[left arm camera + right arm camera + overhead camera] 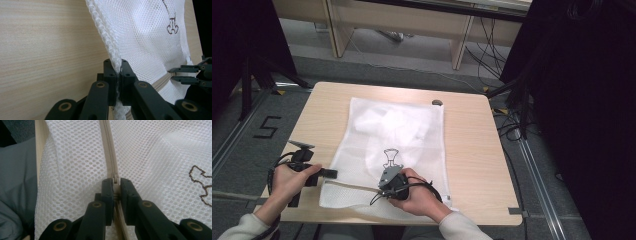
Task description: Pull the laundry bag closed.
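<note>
1. High view: a white mesh laundry bag (392,145) with a dark outline drawing printed on it lies flat on the pale wooden table (467,150), its zippered end toward the person. The left gripper (331,173) meets the bag's near left corner, and the right gripper (384,186) sits on the zipper end near the middle of the bag. From this height the bag's whole spread can be seen, along with a small dark object (437,102) by the table's far edge and the grey floor (242,135) with a "5" marked on it; the jaw tips are too small to read.

2. Left gripper view: up close, the left gripper (119,65) has its black jaws pinched tight on the thick seamed edge of the mesh bag (150,32), beside bare wood (45,42). Farther off at the right edge, the right gripper (172,74) nips the beige zipper (161,83).

3. Right gripper view: the right gripper (116,182) has its jaws closed narrowly on the small zipper slider (116,180) of the beige zipper (110,147), which runs away up the mesh (75,165). Part of the printed drawing (200,185) shows at the right.
</note>
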Demonstrator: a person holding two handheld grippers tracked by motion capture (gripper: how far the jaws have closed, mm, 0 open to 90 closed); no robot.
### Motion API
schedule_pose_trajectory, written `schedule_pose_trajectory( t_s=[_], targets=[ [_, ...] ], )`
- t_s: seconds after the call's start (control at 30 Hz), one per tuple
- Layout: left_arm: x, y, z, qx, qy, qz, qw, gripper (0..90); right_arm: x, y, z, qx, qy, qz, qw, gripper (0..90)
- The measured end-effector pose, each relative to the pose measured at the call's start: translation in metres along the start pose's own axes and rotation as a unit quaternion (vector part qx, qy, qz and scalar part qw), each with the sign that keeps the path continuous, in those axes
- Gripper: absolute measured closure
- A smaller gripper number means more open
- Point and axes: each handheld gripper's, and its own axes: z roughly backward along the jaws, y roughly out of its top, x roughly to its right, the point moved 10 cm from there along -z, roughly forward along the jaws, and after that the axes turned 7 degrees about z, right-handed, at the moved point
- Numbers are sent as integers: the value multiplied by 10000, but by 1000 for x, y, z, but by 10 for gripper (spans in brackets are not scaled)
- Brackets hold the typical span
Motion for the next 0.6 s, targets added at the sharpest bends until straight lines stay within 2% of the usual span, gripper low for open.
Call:
schedule_pose_trajectory(
  t_s=[0.07, 0.1, 0.2, 0.27, 0.37, 0.43, 0.5, 0.57, 0.6],
  targets=[
    [0, 0, 0, 5, 4, -2, 10000, 857, 0, 0, 1, -9, -15, 22, 10000, 827],
    [0, 0, 0, 6, -1, -7, 10000, 857, 1, 0, 1, 18, -6, 106, 9999, 827],
    [0, 0, 0, 2, 8, -12, 10000, 857, -2, -3, 3, -47, 60, -92, 9999, 827],
    [0, 0, 0, 2, 14, -13, 10000, 857, 2, -3, 3, -2, -23, 61, 10000, 826],
    [0, 0, 0, -15, 5, -16, 10000, 857, 3, -5, 4, -10, -27, 89, 10000, 827],
    [0, 0, 0, -4, 14, -14, 10000, 856, 1, -6, 6, -25, -21, -25, 10000, 827],
    [0, 0, 0, 6, 6, -12, 10000, 856, 3, -6, 6, -9, -42, 95, 9999, 826],
    [0, 0, 0, 3, 0, -27, 10000, 856, 2, -8, 8, -22, -30, -48, 10000, 827],
    [0, 0, 0, 6, 13, -34, 10000, 856, 2, -8, 8, -30, -43, -40, 10000, 826]
  ],
)
